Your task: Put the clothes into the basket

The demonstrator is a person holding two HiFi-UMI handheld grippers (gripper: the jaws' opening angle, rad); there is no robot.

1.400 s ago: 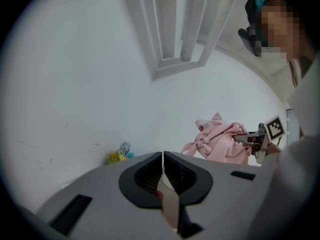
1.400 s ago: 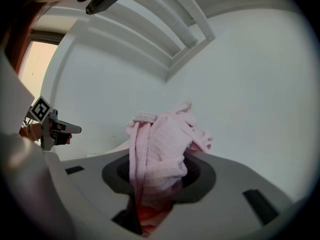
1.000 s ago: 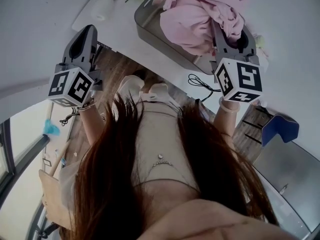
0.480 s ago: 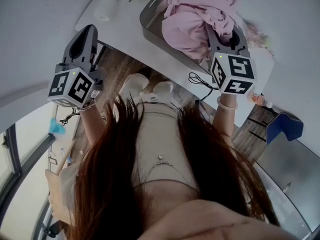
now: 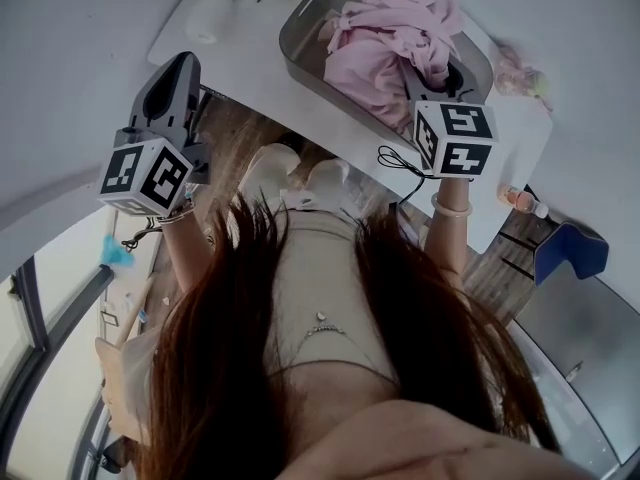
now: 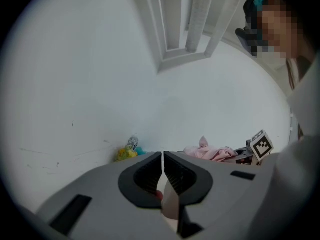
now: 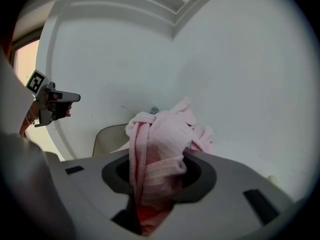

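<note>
A grey basket (image 5: 300, 50) stands on the white table (image 5: 250, 83) at the top of the head view, with a heap of pink clothes (image 5: 385, 38) inside it. My right gripper (image 5: 442, 76) reaches over the basket's near rim, shut on a bunched pink garment (image 7: 160, 139) that fills the space between its jaws (image 7: 157, 171). The basket (image 7: 107, 136) shows just behind that garment. My left gripper (image 5: 178, 68) hangs at the left, off the table's edge and well apart from the basket. Its jaws (image 6: 163, 164) are shut with nothing between them.
A white vase with green leaves (image 5: 215, 8) stands at the table's far left corner. A black cable (image 5: 400, 163) lies near the front edge and a small bottle (image 5: 520, 198) at the right. A blue seat (image 5: 570, 253) is on the floor to the right.
My right gripper has carried the pink garment up and slightly left, farther over the basket. The left gripper has barely moved.
</note>
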